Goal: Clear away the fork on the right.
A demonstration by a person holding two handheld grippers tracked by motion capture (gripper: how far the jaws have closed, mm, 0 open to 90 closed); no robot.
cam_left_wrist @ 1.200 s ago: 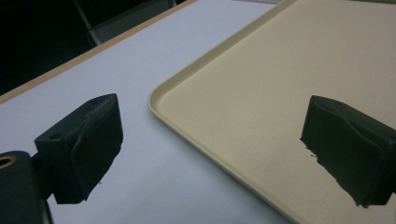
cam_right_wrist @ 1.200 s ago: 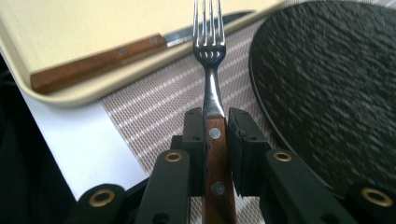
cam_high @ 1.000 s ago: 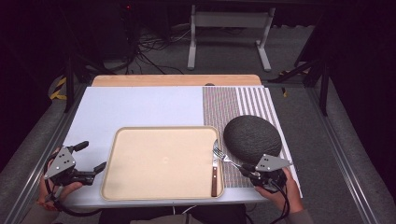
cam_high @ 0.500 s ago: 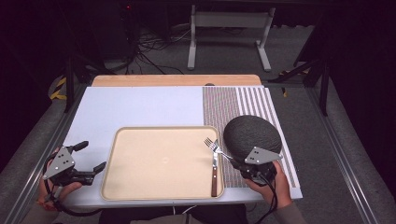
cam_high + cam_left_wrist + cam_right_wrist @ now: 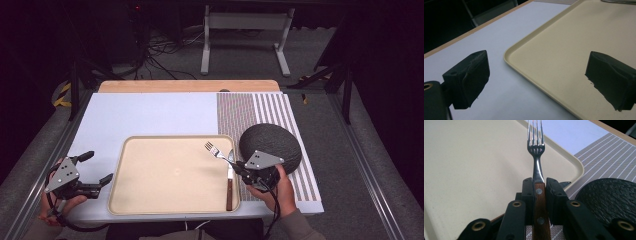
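We see the right tongs (image 5: 235, 166) clamped on a fork (image 5: 216, 150). In the right gripper view the two black jaws press on both sides of the fork's (image 5: 536, 150) wooden handle, just below the place where the metal neck begins. The metal part with the prongs points away from the tongs, over the beige tray (image 5: 461, 170). In the high view the fork is lifted above the right part of the tray (image 5: 150, 200), and its prongs point to the far left, toward the middle of the tray. The right hand (image 5: 277, 187) holds the gripper at the right edge of the tray, just beside a dark round bowl (image 5: 272, 142) that stands on a striped mat (image 5: 240, 110).

A knife (image 5: 229, 186) with a wooden handle lies in the tray along its right rim, just below the right tongs.

The left tongs (image 5: 97, 167) are wide apart and hold nothing. They are at the left side of the tray, over the pale worktop (image 5: 150, 112), well apart from the fork. In the left gripper view one jaw is over the worktop (image 5: 499, 37) and the other jaw is over the tray (image 5: 564, 50), with the tray's corner between them. The left hand (image 5: 62, 197) is near the front edge of the worktop.
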